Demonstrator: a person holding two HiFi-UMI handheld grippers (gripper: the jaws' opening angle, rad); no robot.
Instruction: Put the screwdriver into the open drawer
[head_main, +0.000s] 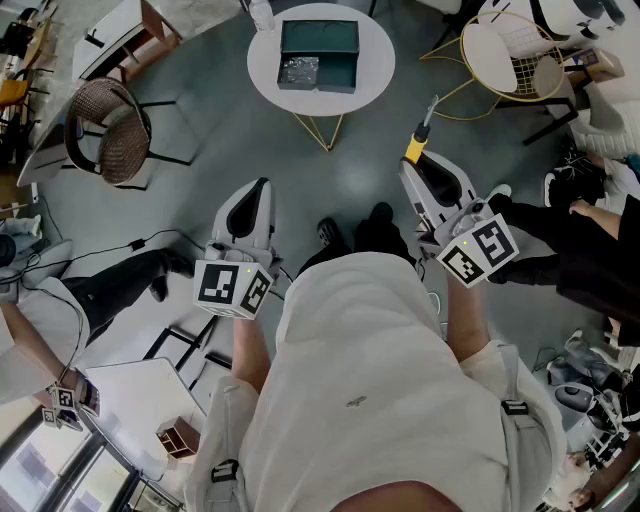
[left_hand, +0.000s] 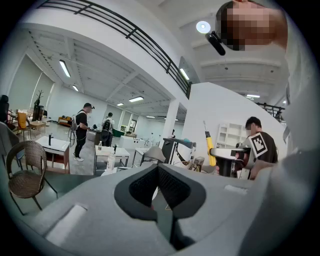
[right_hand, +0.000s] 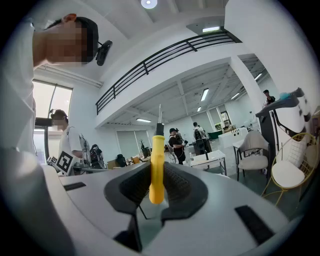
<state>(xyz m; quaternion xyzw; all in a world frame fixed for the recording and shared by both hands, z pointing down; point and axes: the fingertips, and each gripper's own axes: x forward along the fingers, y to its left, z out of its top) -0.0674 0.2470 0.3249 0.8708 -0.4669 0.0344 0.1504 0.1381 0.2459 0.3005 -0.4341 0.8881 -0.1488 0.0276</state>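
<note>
In the head view a dark green drawer box (head_main: 320, 52) lies open on a round white table (head_main: 372, 70) ahead of me, with a crumpled silvery item inside. My right gripper (head_main: 418, 168) is shut on the yellow-handled screwdriver (head_main: 415, 149), whose shaft points toward the table. In the right gripper view the screwdriver (right_hand: 156, 165) stands upright between the pads of the right gripper (right_hand: 156, 181). My left gripper (head_main: 262, 188) is held level with it on the left. Its jaws meet with nothing in them in the left gripper view (left_hand: 158, 181), where the screwdriver (left_hand: 210, 148) shows at right.
A wicker chair (head_main: 108, 130) stands at left, a yellow wire chair (head_main: 512, 52) at the back right. One person (head_main: 585, 245) sits to my right, another (head_main: 100, 290) to my left. A white desk (head_main: 118, 35) is at top left, a small white table (head_main: 135, 400) at bottom left.
</note>
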